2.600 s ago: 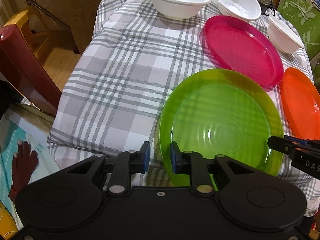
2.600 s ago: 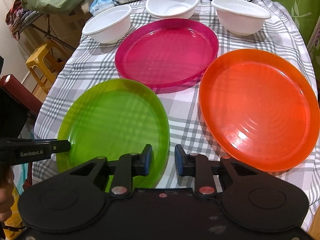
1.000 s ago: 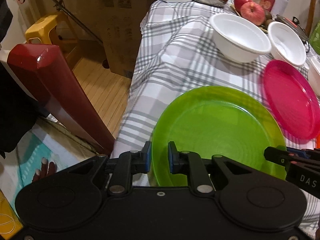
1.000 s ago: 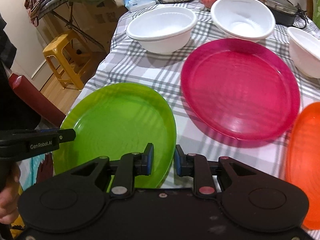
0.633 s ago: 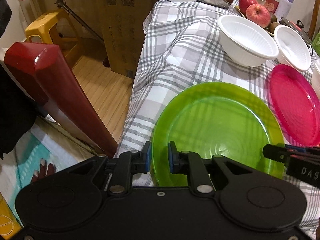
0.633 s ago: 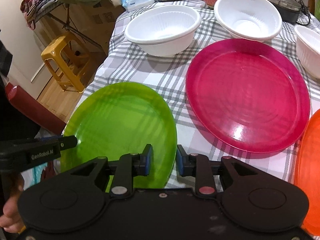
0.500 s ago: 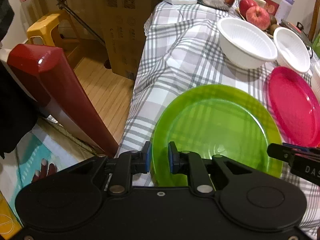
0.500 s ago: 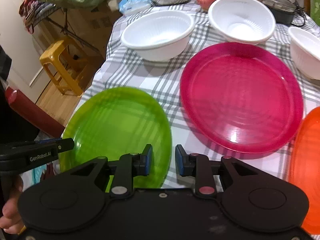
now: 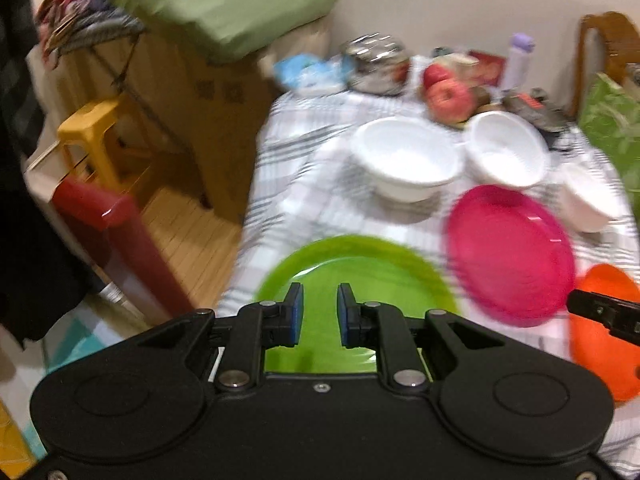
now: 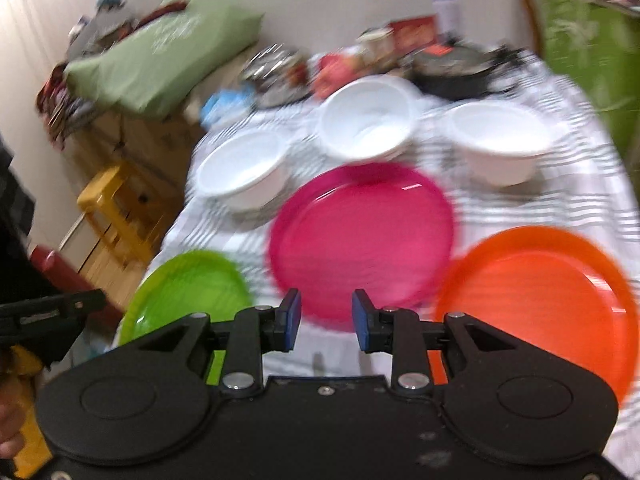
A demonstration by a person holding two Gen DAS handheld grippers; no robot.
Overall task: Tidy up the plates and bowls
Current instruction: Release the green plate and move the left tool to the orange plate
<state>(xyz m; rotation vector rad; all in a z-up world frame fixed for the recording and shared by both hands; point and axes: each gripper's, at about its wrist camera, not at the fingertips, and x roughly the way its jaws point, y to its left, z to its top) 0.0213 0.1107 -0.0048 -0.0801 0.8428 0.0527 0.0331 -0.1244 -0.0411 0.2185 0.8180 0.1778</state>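
Both views are motion-blurred. A green plate (image 9: 360, 276) lies at the table's near left corner; it also shows in the right wrist view (image 10: 188, 292). A pink plate (image 10: 360, 232) lies in the middle and an orange plate (image 10: 540, 300) at the right. Three white bowls (image 10: 244, 172) (image 10: 368, 124) (image 10: 500, 140) stand behind the plates. My left gripper (image 9: 319, 314) is open and empty above the green plate's near part. My right gripper (image 10: 323, 322) is open and empty above the pink plate's near edge.
The table has a grey checked cloth (image 9: 304, 184). Apples (image 9: 448, 96), a steel pot (image 9: 376, 64), a bottle (image 9: 518, 60) and a black pan (image 10: 460, 68) crowd the far end. A red chair back (image 9: 120, 240) and a yellow stool (image 9: 96, 136) stand left of the table.
Both grippers have pulled up and back from the table, so more of the room shows. My left gripper's jaws stood around the green plate's rim and now hang above it.
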